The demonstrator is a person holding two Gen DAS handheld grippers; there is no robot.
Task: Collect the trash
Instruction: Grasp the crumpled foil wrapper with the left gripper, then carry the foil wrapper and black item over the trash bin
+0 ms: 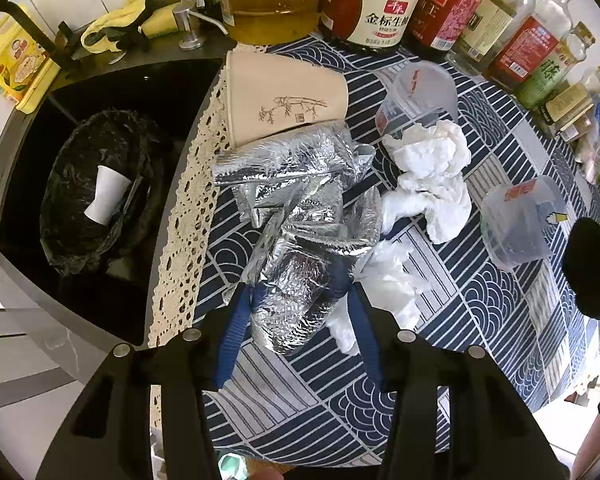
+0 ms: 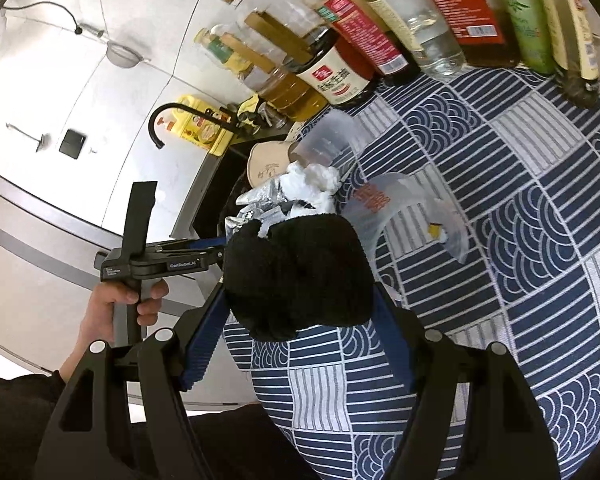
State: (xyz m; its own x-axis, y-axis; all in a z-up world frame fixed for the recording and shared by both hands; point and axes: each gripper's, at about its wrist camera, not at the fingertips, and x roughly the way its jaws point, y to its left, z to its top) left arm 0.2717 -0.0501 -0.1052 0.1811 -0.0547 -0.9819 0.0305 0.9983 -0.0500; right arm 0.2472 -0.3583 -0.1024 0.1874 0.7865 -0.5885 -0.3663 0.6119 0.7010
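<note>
Left wrist view shows our left gripper (image 1: 296,300) pinching the near end of the crumpled foil bag (image 1: 296,216), whose long axis runs away from us beside the tablecloth's lace edge (image 1: 188,208), the bag-lined bin (image 1: 92,192) beyond it.

Left tongs (image 1: 296,304) clamped, pointing down; right tongs (image 2: 300,300) gripping.

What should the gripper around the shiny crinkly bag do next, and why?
Probably lift the foil bag and carry it over to the black-lined bin in the sink. The left gripper has its blue fingers pressed on both sides of the bag, so the grip looks made, and a white cup already lies in that bin, which suggests trash belongs there.
</note>
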